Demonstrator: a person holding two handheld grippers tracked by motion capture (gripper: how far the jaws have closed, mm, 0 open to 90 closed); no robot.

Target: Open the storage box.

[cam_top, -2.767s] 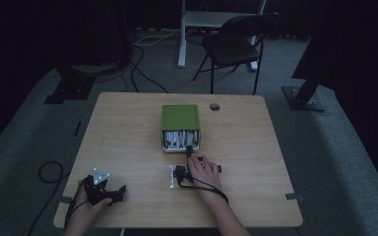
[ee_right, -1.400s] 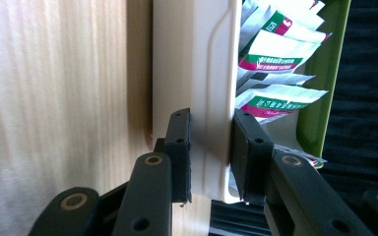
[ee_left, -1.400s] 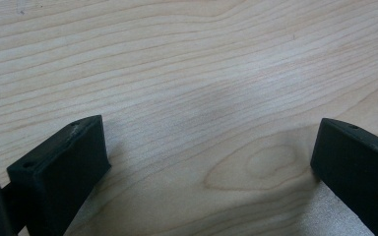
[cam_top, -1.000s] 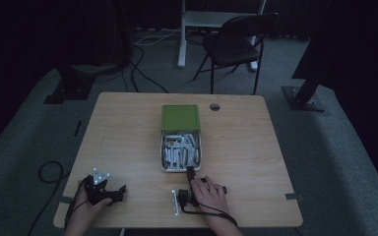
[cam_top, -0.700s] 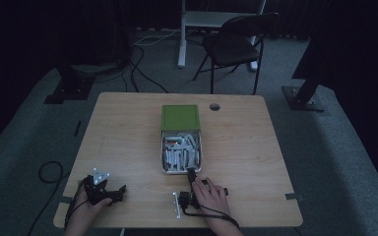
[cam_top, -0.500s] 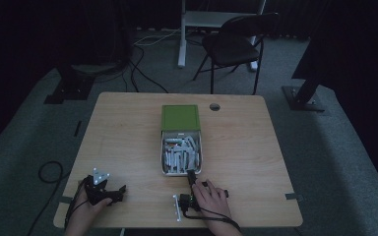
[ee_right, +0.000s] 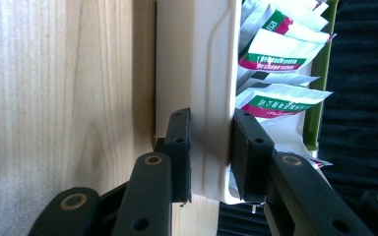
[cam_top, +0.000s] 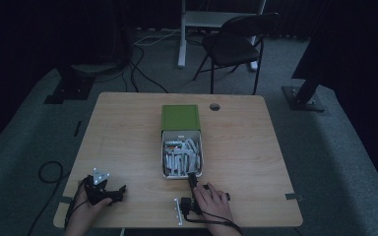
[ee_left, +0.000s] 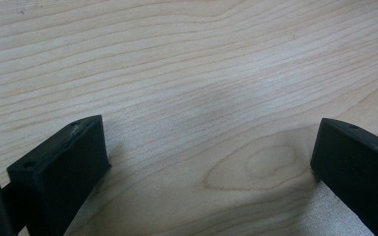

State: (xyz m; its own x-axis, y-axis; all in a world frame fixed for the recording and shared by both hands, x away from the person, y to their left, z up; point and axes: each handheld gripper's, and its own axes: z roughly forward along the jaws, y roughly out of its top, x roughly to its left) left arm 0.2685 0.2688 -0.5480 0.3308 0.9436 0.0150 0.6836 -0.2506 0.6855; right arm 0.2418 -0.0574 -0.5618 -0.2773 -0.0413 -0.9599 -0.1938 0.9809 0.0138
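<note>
Dim room, wooden table mid-frame. High view: your right gripper sits at the near end of the white tray, slid out from its green sleeve at centre. Right gripper view adds detail: jaws clenched on the tray wall, sachets at upper right. Left gripper: jaws released over bare wood, lower left in the high view. Versus 2.8 s ago, the tray sits further out of the sleeve.

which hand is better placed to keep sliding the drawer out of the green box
Right. The right gripper is shut on the front wall of the white drawer of sachets. The left gripper rests open on the table near its front left corner, well apart from the green box.
</note>
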